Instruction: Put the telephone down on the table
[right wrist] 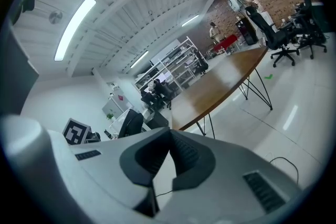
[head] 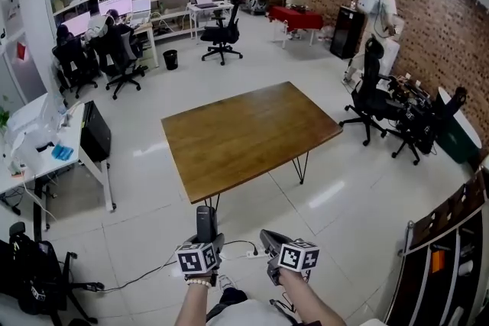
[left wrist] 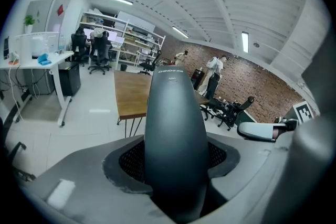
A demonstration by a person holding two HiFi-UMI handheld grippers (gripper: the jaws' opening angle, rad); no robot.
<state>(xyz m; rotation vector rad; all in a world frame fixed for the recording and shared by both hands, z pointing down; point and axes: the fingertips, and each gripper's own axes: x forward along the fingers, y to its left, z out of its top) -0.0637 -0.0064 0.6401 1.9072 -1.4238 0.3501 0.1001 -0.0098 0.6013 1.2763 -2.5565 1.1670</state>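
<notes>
A black telephone handset [head: 205,223] stands upright between the jaws of my left gripper [head: 206,240], which is shut on it; in the left gripper view the telephone [left wrist: 176,134] fills the middle and hides the space between the pads. My right gripper [head: 268,240] is beside it, shut with nothing between its jaws [right wrist: 169,136]. Both grippers hang over the floor, short of the near corner of the bare wooden table [head: 252,130], which lies ahead in the left gripper view [left wrist: 131,94] and the right gripper view [right wrist: 226,84].
A cable and power strip [head: 248,252] lie on the floor just ahead of the grippers. A white desk [head: 53,156] stands to the left and a dark shelf unit [head: 451,240] to the right. Black office chairs [head: 370,99] and two standing people [head: 382,11] are beyond the table.
</notes>
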